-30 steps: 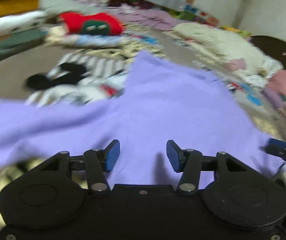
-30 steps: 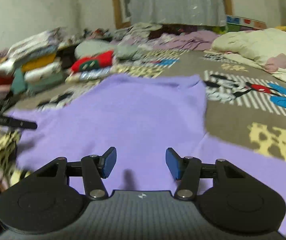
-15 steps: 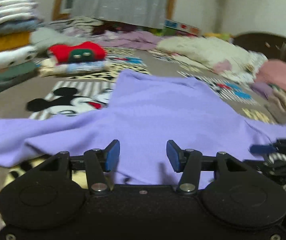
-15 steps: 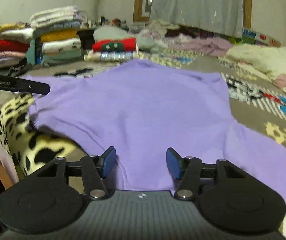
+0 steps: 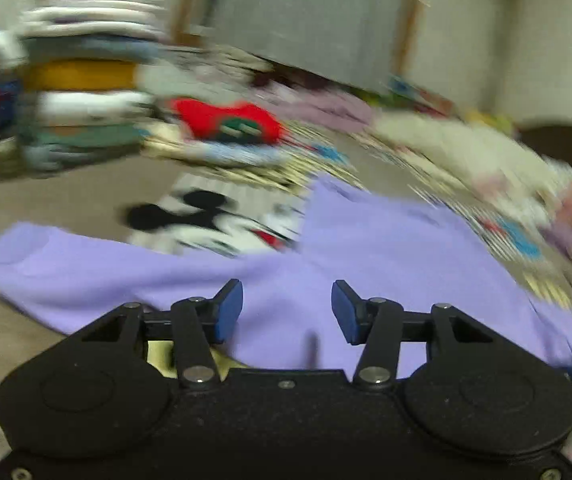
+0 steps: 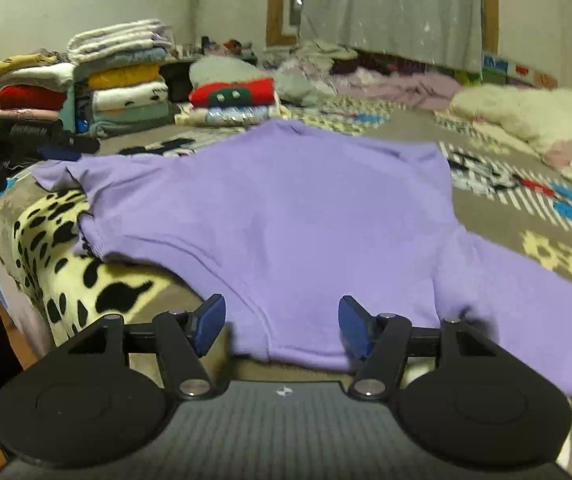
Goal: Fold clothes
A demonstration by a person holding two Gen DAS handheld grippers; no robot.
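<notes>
A lilac long-sleeved top (image 6: 293, 208) lies spread flat on the patterned bedspread (image 6: 525, 204). One sleeve runs off to the right (image 6: 533, 312) in the right wrist view. In the left wrist view the same top (image 5: 385, 256) shows a sleeve stretching left (image 5: 70, 268). My right gripper (image 6: 282, 328) is open just above the top's near hem, nothing between its blue pads. My left gripper (image 5: 287, 311) is open over the cloth near the armpit, also holding nothing. The left view is motion-blurred.
Stacks of folded clothes (image 6: 122, 80) stand at the back left, and a red folded garment (image 6: 232, 92) lies on a smaller pile. A cream blanket (image 6: 525, 120) and loose laundry fill the back right. The bed's edge (image 6: 26, 280) drops off at the left.
Both grippers stayed open. The right gripper pulled back and lowered toward the top's near hem. The left view swung left, now showing the left sleeve and the folded stacks.
</notes>
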